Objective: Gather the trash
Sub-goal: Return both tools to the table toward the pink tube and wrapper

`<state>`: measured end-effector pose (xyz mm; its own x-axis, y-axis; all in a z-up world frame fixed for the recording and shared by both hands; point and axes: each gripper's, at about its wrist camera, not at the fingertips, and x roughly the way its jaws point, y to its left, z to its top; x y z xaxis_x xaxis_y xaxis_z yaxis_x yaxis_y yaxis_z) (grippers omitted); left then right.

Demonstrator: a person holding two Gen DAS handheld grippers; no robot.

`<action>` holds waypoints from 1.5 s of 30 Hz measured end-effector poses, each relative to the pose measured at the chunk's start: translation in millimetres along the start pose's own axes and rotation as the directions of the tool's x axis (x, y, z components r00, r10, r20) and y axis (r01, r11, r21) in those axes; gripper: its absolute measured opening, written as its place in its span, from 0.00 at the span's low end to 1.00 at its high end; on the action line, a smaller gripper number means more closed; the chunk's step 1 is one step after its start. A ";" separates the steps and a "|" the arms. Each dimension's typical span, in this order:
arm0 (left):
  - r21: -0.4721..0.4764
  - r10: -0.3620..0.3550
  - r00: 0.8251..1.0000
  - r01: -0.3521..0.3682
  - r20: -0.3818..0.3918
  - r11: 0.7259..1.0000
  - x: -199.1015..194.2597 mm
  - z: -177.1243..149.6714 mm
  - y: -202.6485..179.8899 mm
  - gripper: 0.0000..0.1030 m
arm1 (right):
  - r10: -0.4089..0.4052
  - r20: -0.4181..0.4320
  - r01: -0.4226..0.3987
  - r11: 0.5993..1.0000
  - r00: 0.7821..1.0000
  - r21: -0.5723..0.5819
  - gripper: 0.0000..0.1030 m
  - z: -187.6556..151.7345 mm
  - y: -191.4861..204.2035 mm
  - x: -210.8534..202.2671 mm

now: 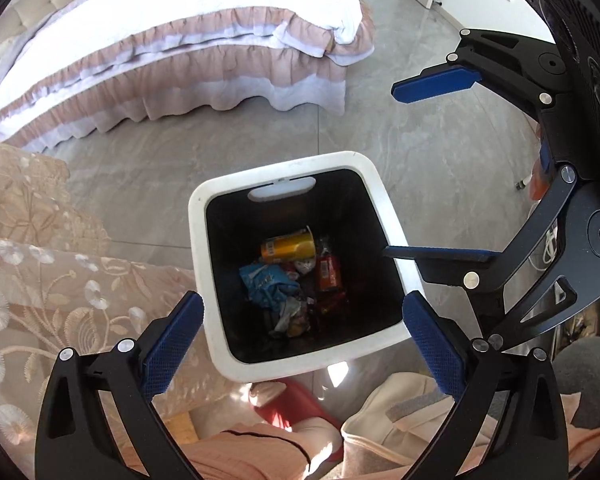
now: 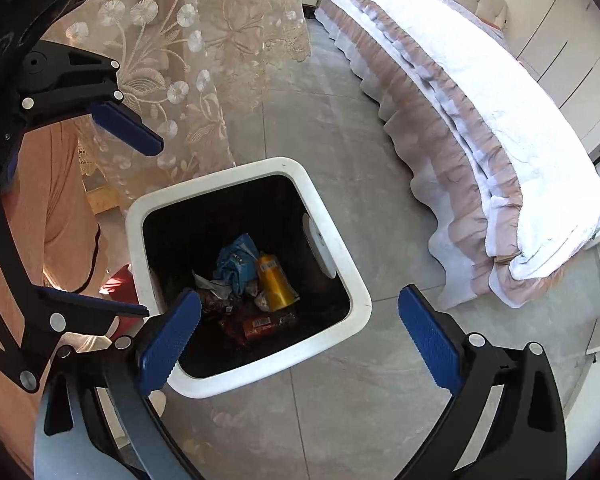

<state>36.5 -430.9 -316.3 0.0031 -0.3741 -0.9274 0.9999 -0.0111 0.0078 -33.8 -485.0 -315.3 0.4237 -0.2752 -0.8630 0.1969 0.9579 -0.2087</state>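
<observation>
Right tool (image 2: 300,340) gapes empty above the white bin (image 2: 340,240) holding wrappers (image 2: 236,264) and a yellow can (image 2: 274,282).

One white bin (image 1: 370,184) on the floor holds one yellow can (image 1: 288,246), one blue wrapper (image 1: 266,284), one red wrapper (image 1: 329,274) and other crumpled scraps, uncountable. One bed (image 1: 180,20).
</observation>
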 end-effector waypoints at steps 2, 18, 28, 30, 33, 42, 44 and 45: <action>-0.001 0.024 1.000 -0.024 0.017 1.000 -7.7 1.0 0.6 0.95 | -0.009 0.011 0.009 1.000 1.000 -0.004 0.96 3.7 -1.1 -6.1; -0.164 0.179 0.964 -0.148 0.194 0.975 -125.5 -14.6 25.6 0.95 | -0.041 0.179 0.039 0.999 0.983 0.014 0.96 58.3 9.2 -82.5; -0.328 0.347 0.896 -0.252 0.275 0.911 -200.6 -44.1 47.1 0.95 | -0.002 0.308 0.014 0.999 0.952 -0.037 0.96 109.6 43.8 -127.9; -0.359 0.382 0.882 -0.273 0.278 0.893 -212.4 -50.2 52.2 0.95 | -0.001 0.327 0.015 0.999 0.945 -0.041 0.96 119.8 53.2 -133.8; -0.415 0.435 0.856 -0.302 0.278 0.858 -230.2 -64.3 63.9 0.95 | 0.014 0.352 0.001 0.999 0.936 -0.044 0.96 139.5 66.5 -141.5; -0.582 0.565 0.796 -0.360 0.215 0.729 -271.8 -127.4 112.6 0.95 | 0.109 0.416 -0.080 0.993 0.903 -0.086 0.96 200.3 123.3 -153.5; -0.615 0.583 0.789 -0.364 0.196 0.699 -279.4 -142.3 123.9 0.95 | 0.127 0.427 -0.092 0.991 0.895 -0.101 0.96 212.3 137.4 -154.1; -0.631 0.591 0.785 -0.367 0.185 0.684 -284.4 -150.6 129.5 0.95 | 0.139 0.432 -0.099 0.989 0.891 -0.114 0.96 218.5 145.5 -153.9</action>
<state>167.1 -186.2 -107.9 0.5911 -0.4715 -0.6545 0.6912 0.7143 0.1097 122.8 -321.0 -112.4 0.7867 -0.1473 -0.5994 0.0522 0.9835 -0.1732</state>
